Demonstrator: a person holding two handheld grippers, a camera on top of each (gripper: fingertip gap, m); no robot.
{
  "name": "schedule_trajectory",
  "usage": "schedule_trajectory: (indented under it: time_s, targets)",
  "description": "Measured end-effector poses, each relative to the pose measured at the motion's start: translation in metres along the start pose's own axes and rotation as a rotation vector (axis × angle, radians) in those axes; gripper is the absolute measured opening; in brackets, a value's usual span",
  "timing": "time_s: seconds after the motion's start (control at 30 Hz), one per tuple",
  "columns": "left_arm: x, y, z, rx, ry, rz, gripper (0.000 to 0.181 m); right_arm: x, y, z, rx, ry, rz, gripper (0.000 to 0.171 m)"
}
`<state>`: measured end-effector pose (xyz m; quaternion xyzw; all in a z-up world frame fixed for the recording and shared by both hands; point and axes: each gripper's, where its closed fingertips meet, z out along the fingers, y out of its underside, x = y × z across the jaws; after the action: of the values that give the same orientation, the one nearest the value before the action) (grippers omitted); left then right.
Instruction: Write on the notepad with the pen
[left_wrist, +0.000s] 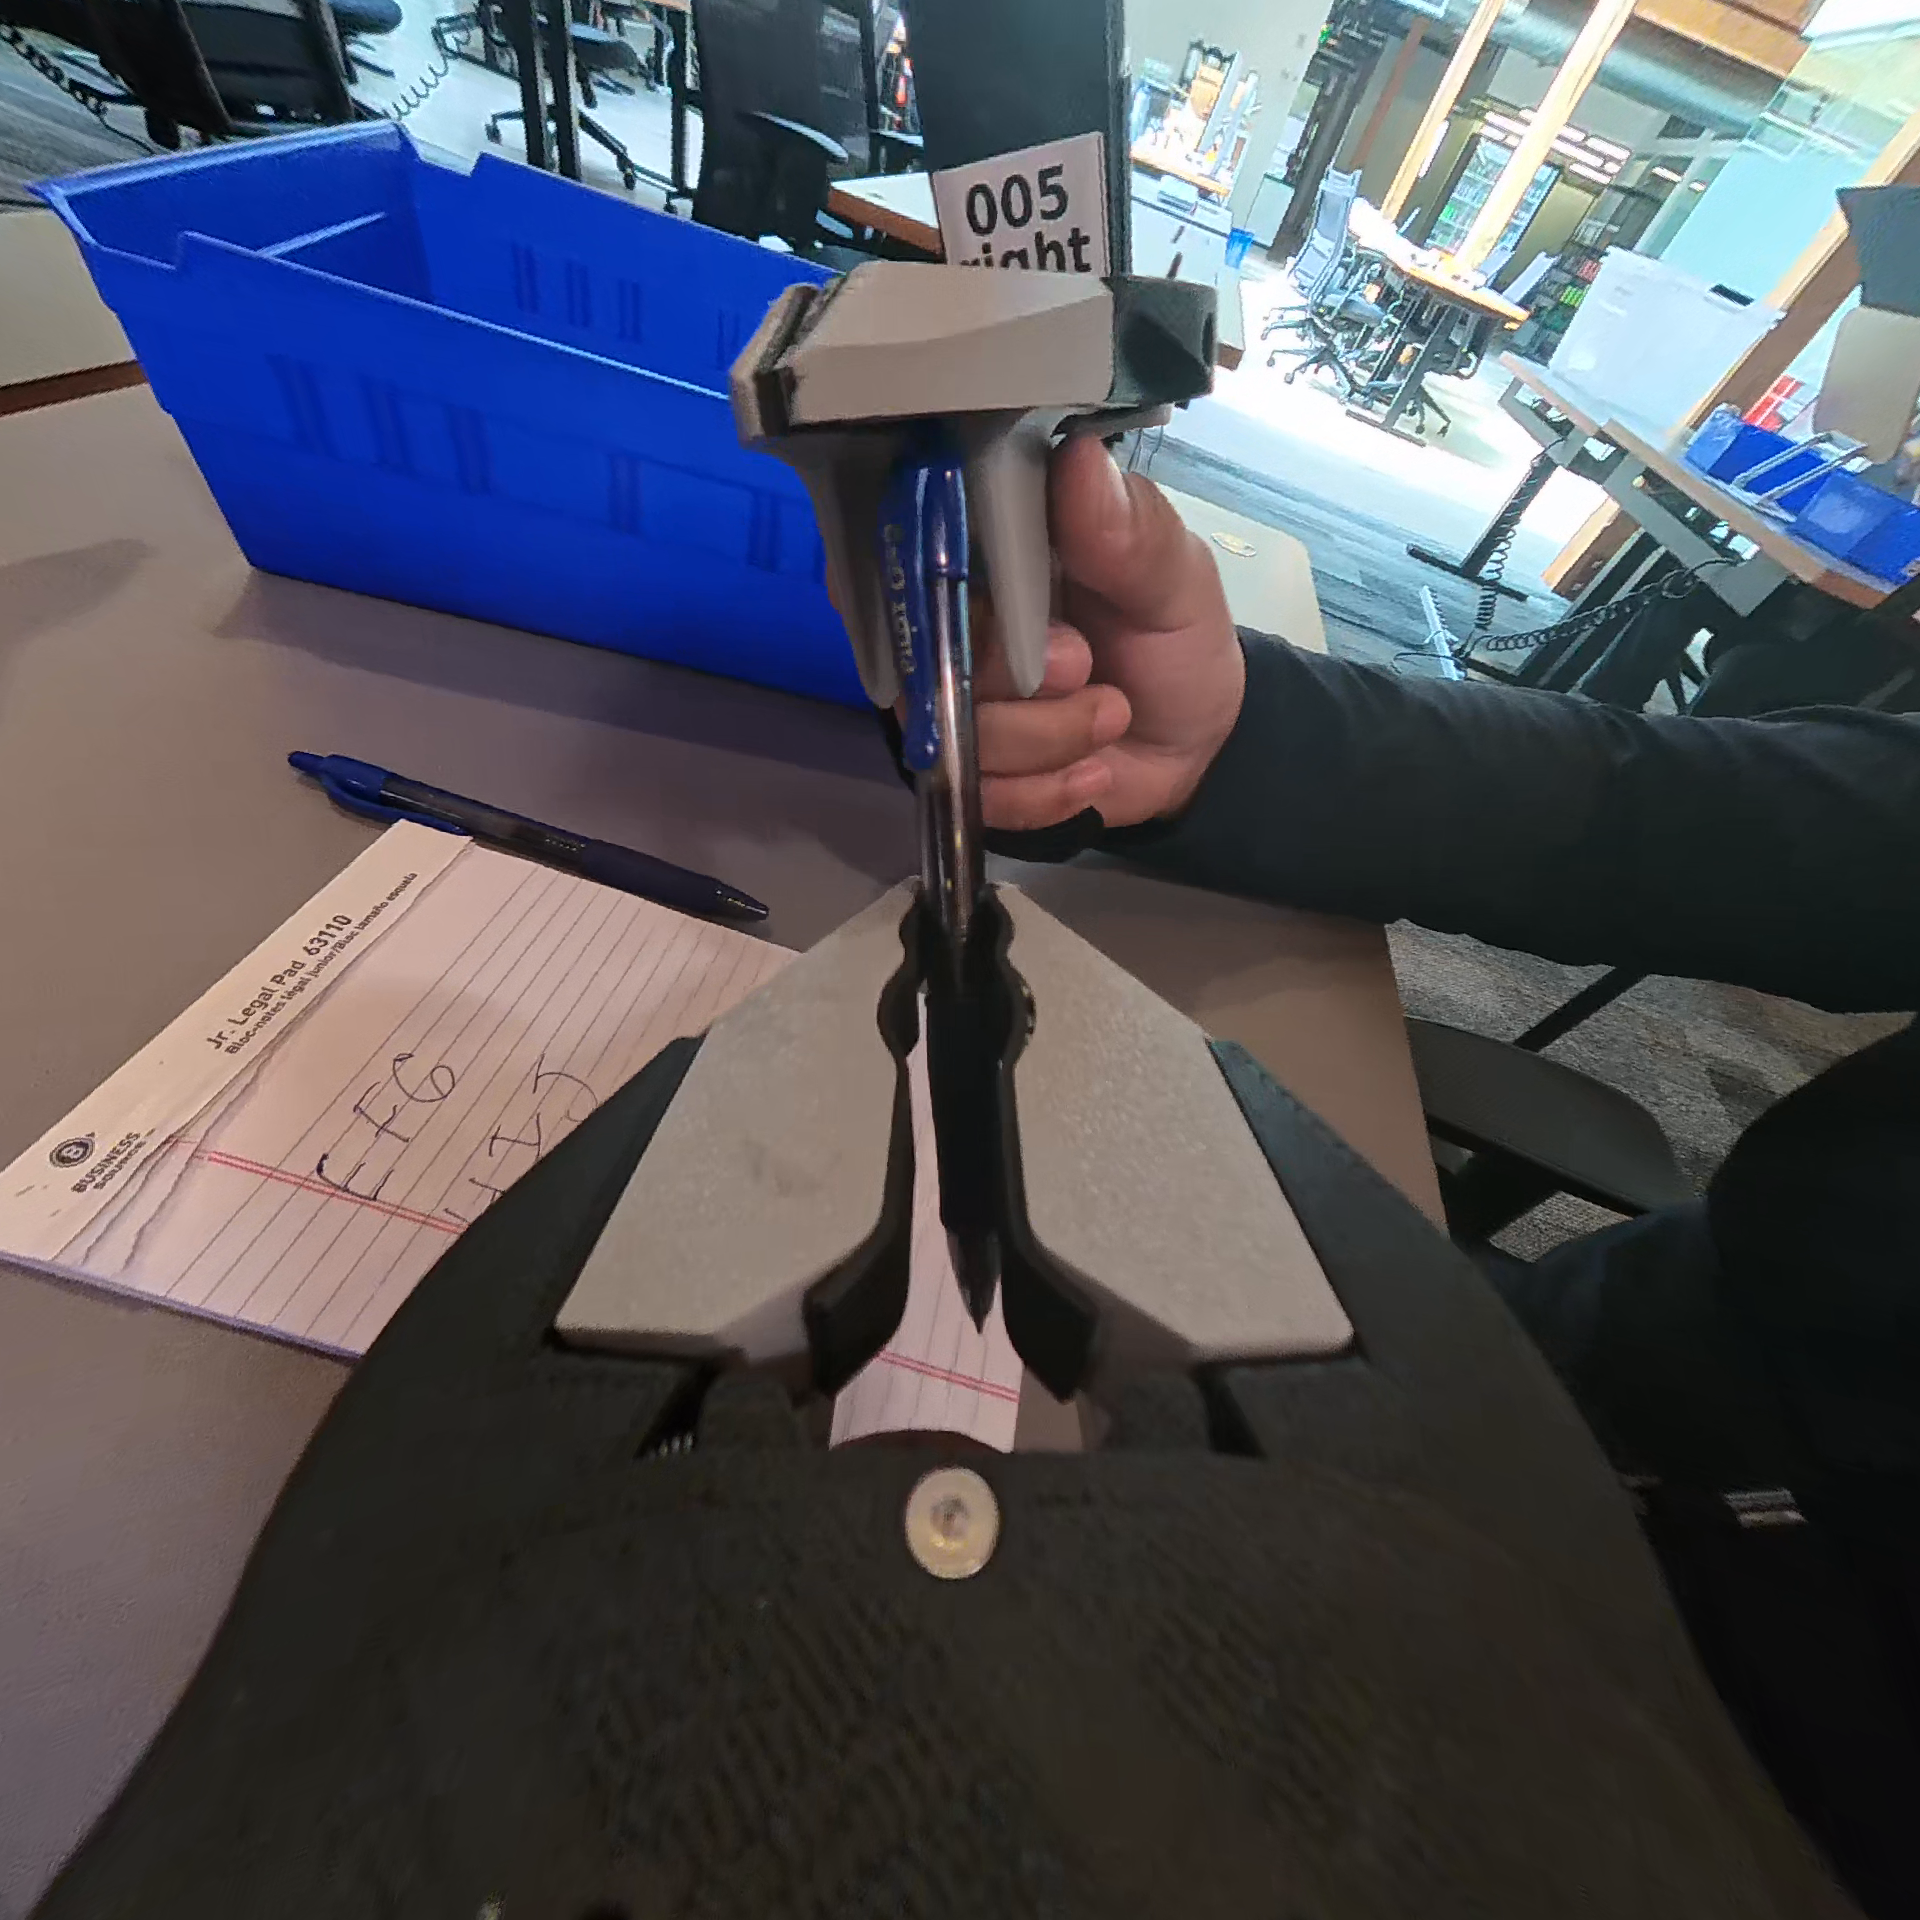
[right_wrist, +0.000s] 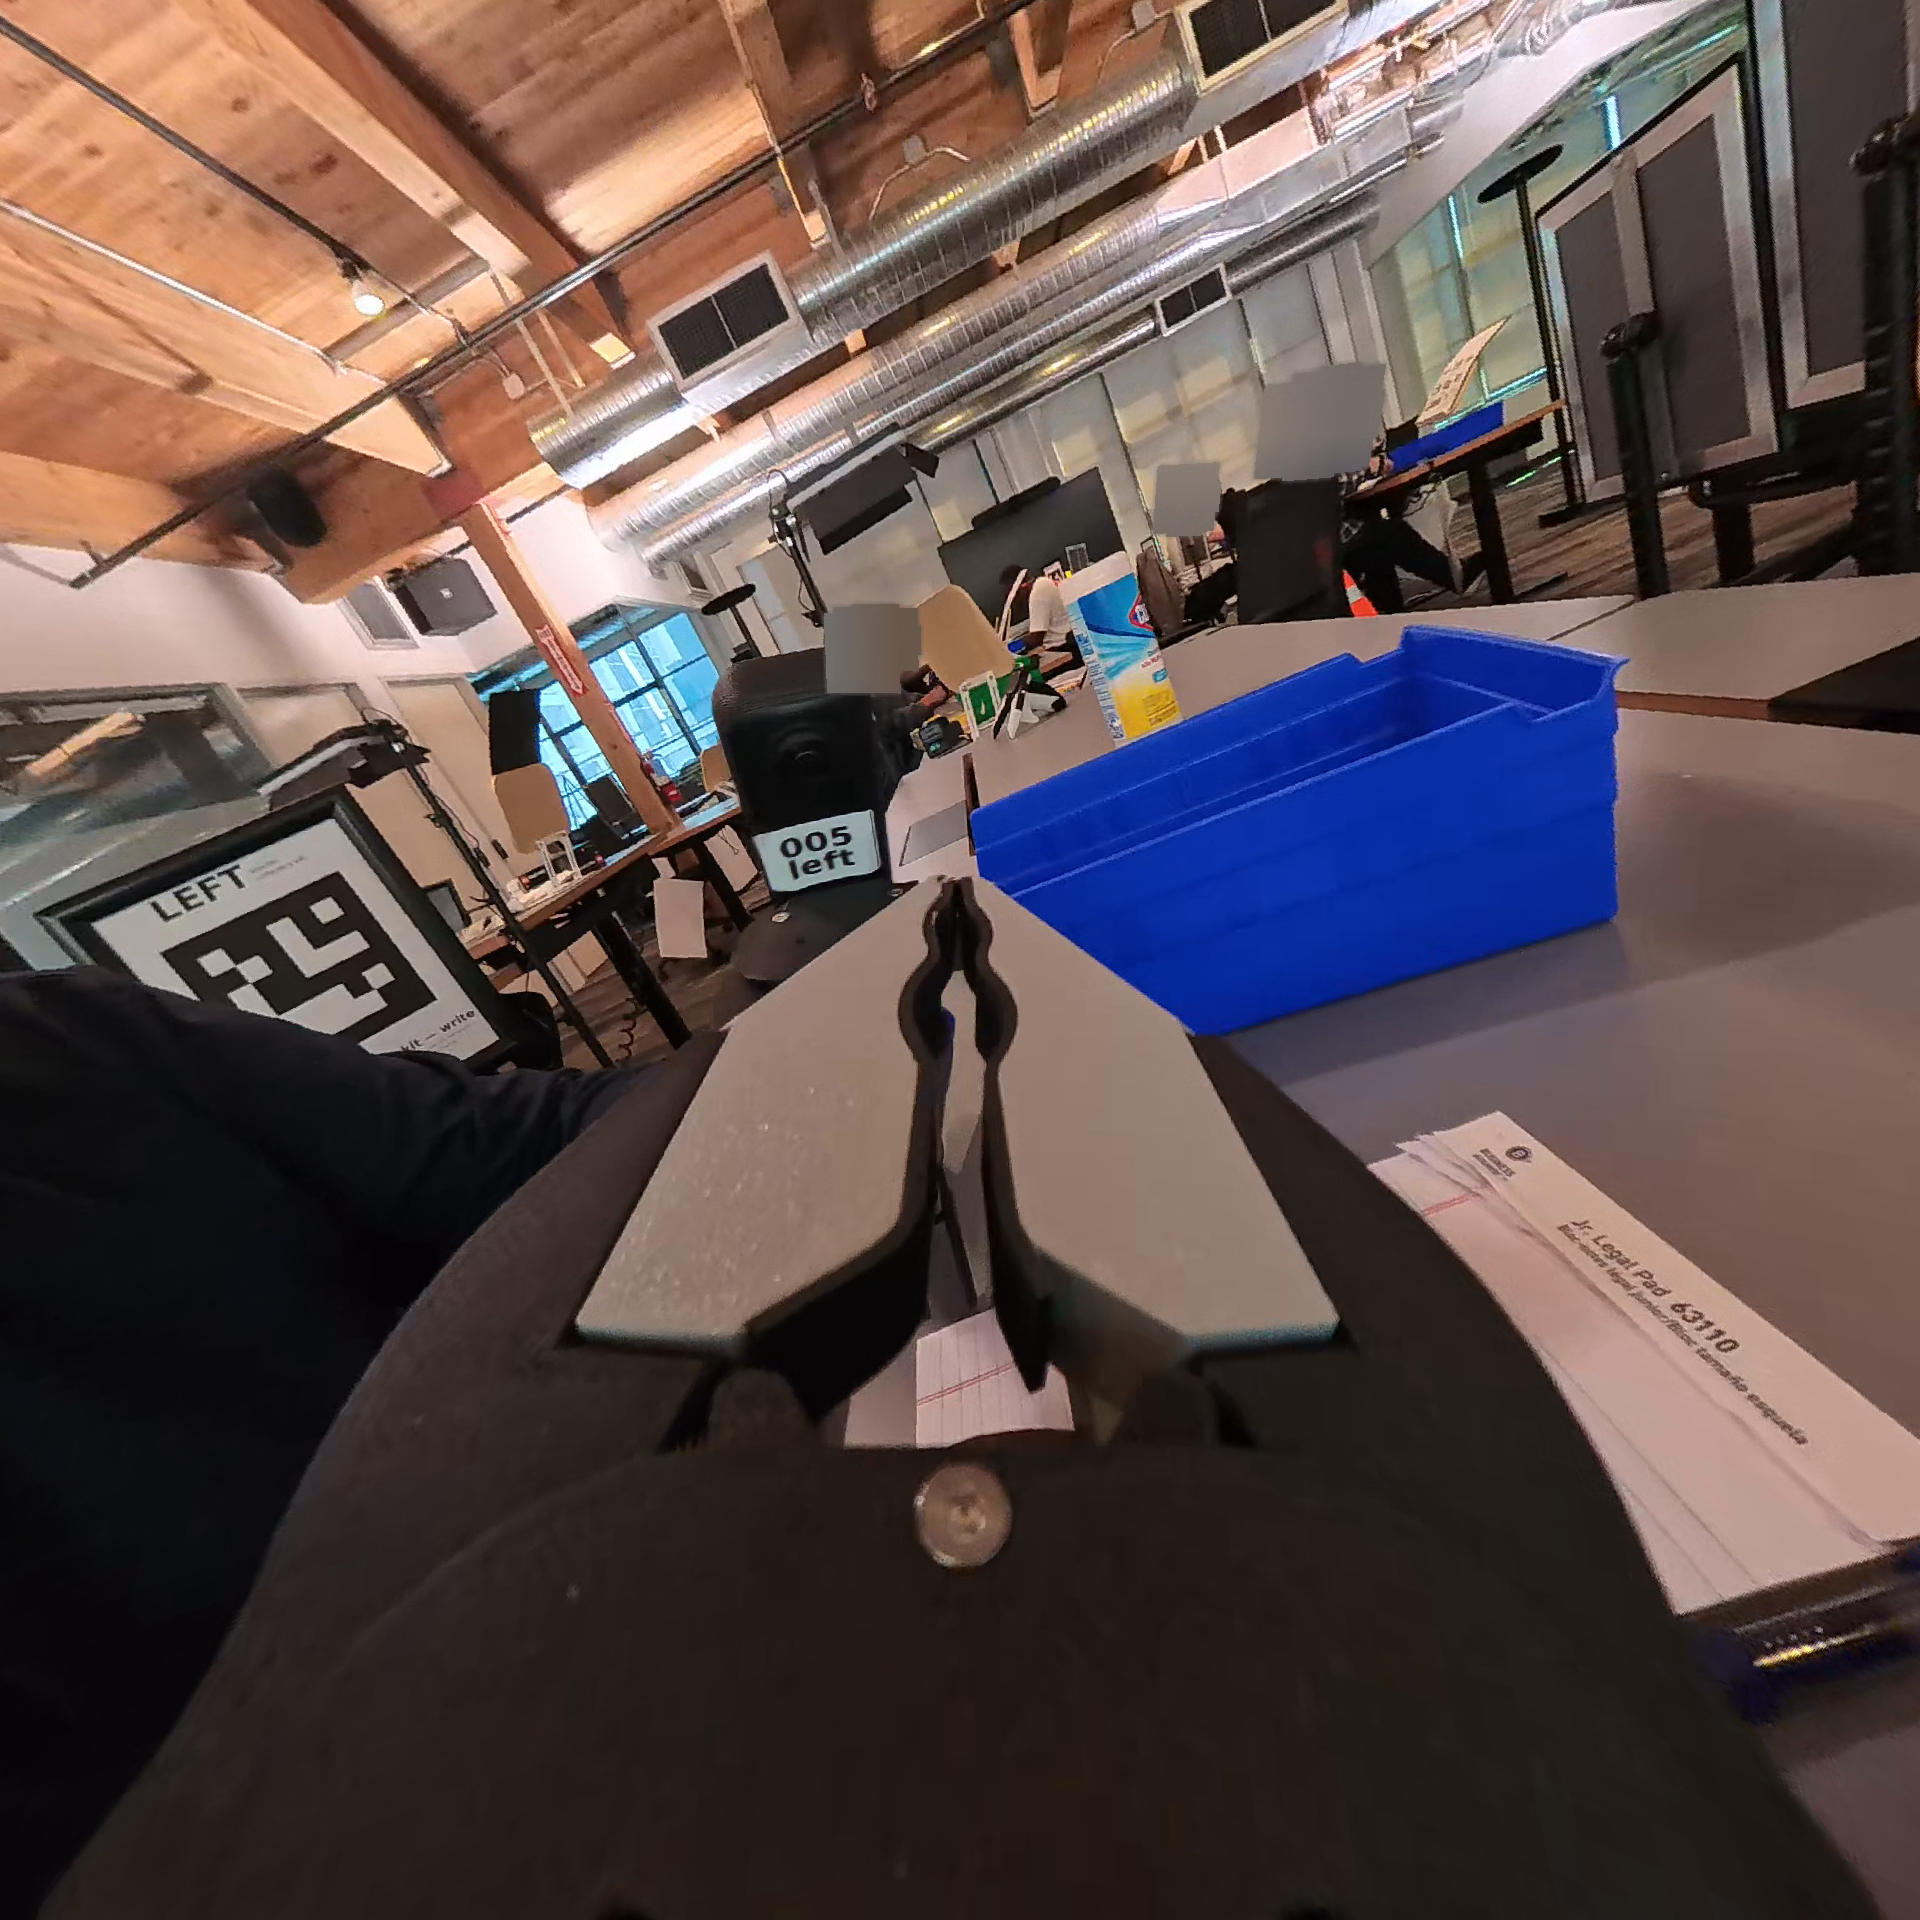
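A blue pen (left_wrist: 940, 644) is held in the air between both grippers, its writing tip toward the left wrist camera. My left gripper (left_wrist: 956, 906) is shut on the pen's lower barrel. My right gripper (left_wrist: 951, 691), held by a hand, points down and is shut on the clip end. In the right wrist view my right gripper (right_wrist: 951, 906) is closed, with only a blue sliver of pen showing between the fingers. The white lined notepad (left_wrist: 364, 1049) lies on the grey table below with some handwriting on it. It also shows in the right wrist view (right_wrist: 1662, 1340).
A second blue pen (left_wrist: 520, 831) lies on the table just beyond the notepad. A blue plastic bin (left_wrist: 468, 416) stands behind it, also seen in the right wrist view (right_wrist: 1299, 831). A wipes canister (right_wrist: 1127, 665) stands farther back. The table edge (left_wrist: 1397, 1039) is to the right. Spacing between my two grippers at the tips: around 8 centimetres.
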<state>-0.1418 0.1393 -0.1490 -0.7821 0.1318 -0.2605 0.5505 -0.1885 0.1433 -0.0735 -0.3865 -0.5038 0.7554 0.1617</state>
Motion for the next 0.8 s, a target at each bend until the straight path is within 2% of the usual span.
schedule_trajectory:
  time_s: [0.2, 0.4, 0.5, 0.6, 0.67, 0.8]
  targets:
    - [0.0, -0.002, -0.001, 0.014, 0.008, -0.027, 0.006, 0.003, -0.001, 0.001, 0.038, 0.004, 0.038, 0.0]
    - [-0.002, 0.009, 0.004, -0.055, -0.013, -0.018, 0.004, -0.002, 0.01, 0.012, 0.038, -0.044, 0.109, 0.0]
    - [0.0, 0.012, 0.011, -0.059, 0.003, -0.029, 0.004, -0.006, 0.008, 0.016, 0.011, -0.02, 0.048, 0.0]
    - [-0.002, 0.009, 0.011, -0.036, 0.005, -0.038, 0.003, -0.001, -0.011, 0.003, 0.065, 0.053, -0.03, 0.0]
    - [-0.003, 0.003, 0.007, 0.004, 0.02, -0.061, 0.003, 0.01, -0.016, -0.006, 0.063, 0.119, -0.057, 0.021]
    - [-0.008, -0.002, 0.004, 0.046, 0.025, -0.119, 0.003, 0.017, -0.007, -0.006, 0.014, 0.101, 0.01, 0.032]
